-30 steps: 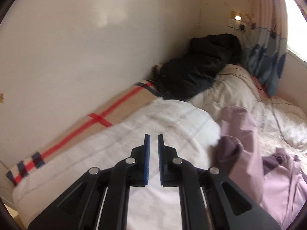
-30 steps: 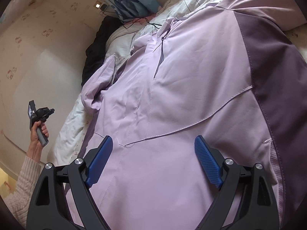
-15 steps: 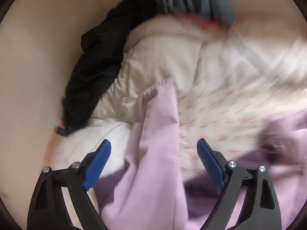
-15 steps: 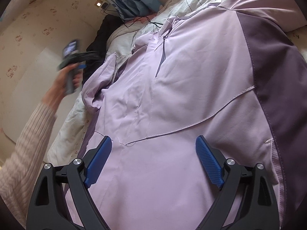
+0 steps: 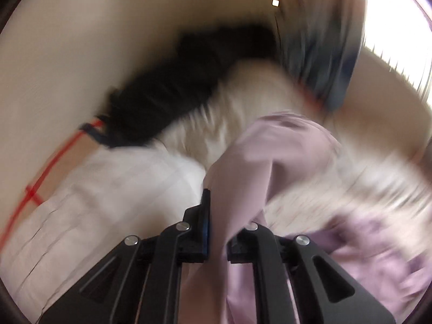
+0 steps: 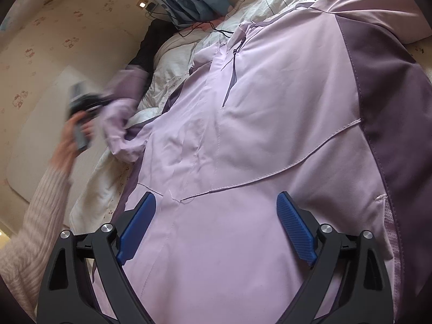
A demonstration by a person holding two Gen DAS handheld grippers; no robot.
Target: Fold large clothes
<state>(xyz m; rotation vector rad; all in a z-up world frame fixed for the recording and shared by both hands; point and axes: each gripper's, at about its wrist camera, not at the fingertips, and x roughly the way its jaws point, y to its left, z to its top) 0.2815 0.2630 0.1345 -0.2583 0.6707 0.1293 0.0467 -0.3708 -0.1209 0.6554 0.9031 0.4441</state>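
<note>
Between the two closed fingers of the left gripper a fold of the lilac jacket sleeve is pinched, and the cloth rises in front of the tips and bends to their right. This view is blurred. To the left of this gripper lies a white quilt, and further ahead a black garment rests against the wall.

Under the right gripper the lilac jacket is spread flat on the bed, with its zipper ahead of the tips and a dark purple panel to their right. The blue pads of this gripper stand wide apart and hold nothing. Far to its left the person's hand holds the other gripper with the sleeve lifted.
</note>
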